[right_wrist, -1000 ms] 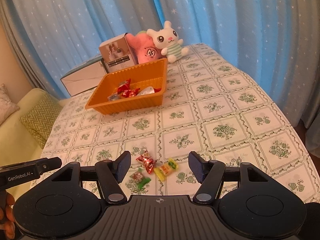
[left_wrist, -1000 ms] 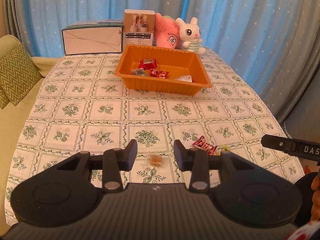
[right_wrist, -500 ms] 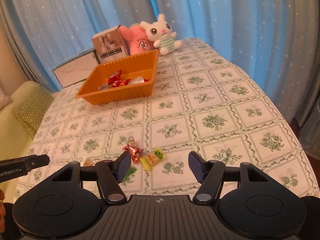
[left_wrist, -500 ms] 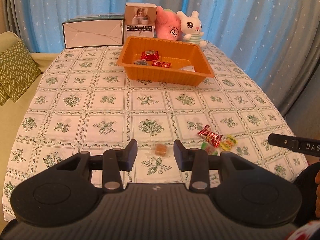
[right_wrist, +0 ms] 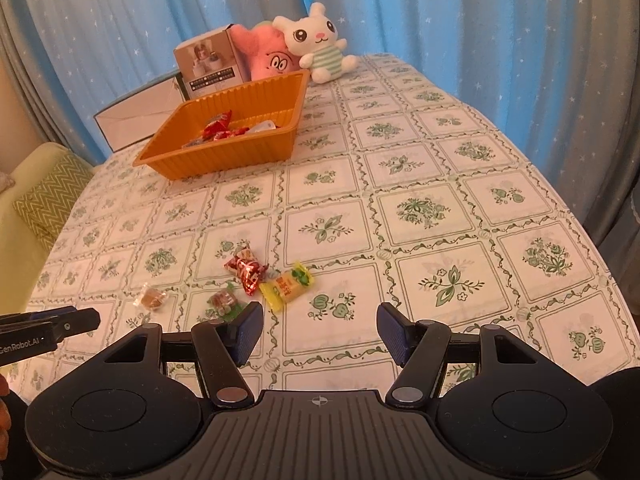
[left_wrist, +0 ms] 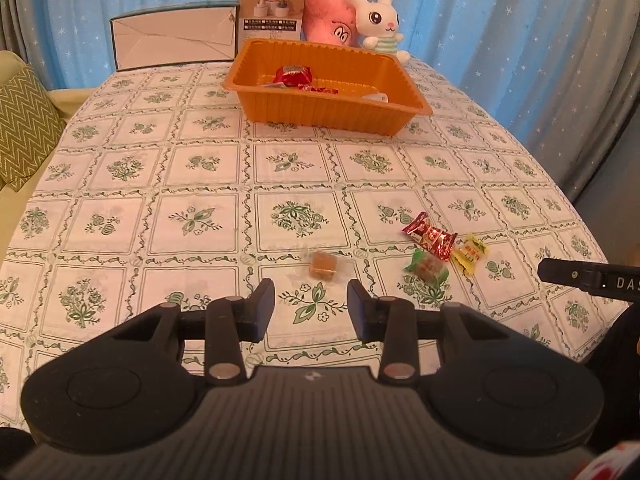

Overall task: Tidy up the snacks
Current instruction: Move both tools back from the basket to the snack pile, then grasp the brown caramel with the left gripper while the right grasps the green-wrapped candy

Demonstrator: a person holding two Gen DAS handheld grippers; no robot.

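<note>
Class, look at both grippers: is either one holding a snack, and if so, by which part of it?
Nothing is held. The left gripper and right gripper are both open and empty above the floral tablecloth.

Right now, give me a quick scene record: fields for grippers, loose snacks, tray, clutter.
left gripper: open, empty, just short of the brown candy
right gripper: open wider, empty, near the yellow candy
loose snacks: four on the tablecloth; brown, yellow, red candy, green-wrapped candy
tray: orange tray at the far end, several wrapped snacks inside
clutter: white bunny plush, pink plush, two boxes behind the tray
</note>
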